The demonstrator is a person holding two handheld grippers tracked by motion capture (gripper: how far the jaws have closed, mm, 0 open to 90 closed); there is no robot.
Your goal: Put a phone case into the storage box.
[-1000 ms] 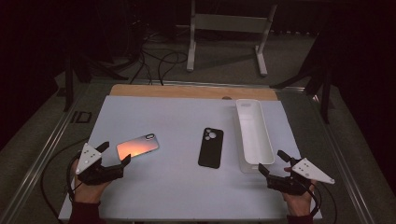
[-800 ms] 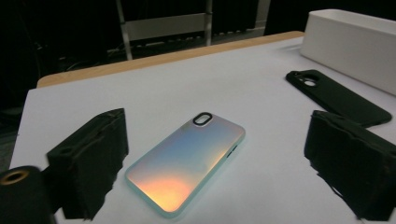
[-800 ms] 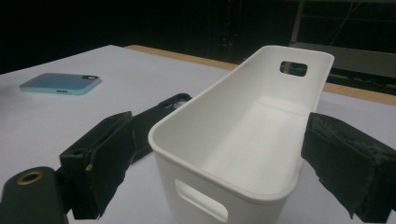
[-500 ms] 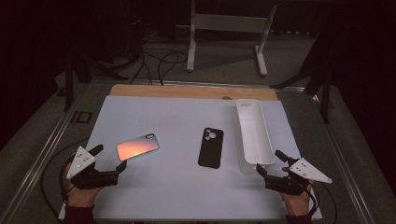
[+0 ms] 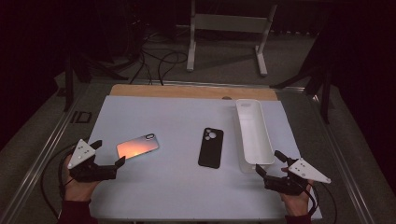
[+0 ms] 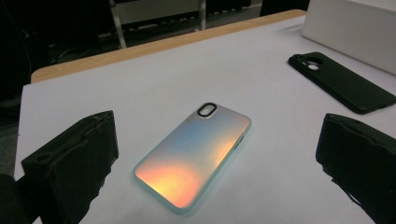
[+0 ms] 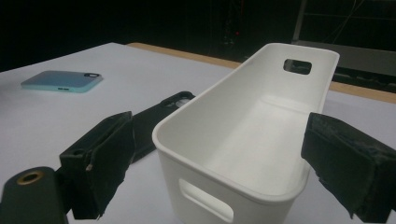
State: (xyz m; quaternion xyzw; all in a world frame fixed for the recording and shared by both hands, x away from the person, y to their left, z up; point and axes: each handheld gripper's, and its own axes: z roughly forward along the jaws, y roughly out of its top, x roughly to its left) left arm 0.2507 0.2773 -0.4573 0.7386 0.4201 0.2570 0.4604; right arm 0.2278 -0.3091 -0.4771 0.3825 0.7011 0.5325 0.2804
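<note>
While lining up, keep L gripper point(image 5: 119, 163) wide open w/ nothing held, jaws just opened, straddling iridescent phone case point(image 6: 194, 156), left of white bin point(image 5: 252, 135). Come in low, square to long edges. R gripper point(image 5: 267, 165) open, empty, at bin's near end.

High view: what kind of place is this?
Probably a lab or studio data-collection bench. A white table mat lit against a dark room, loose floor cables, a metal stand behind, and staged props: two phone cases and a white bin.
</note>
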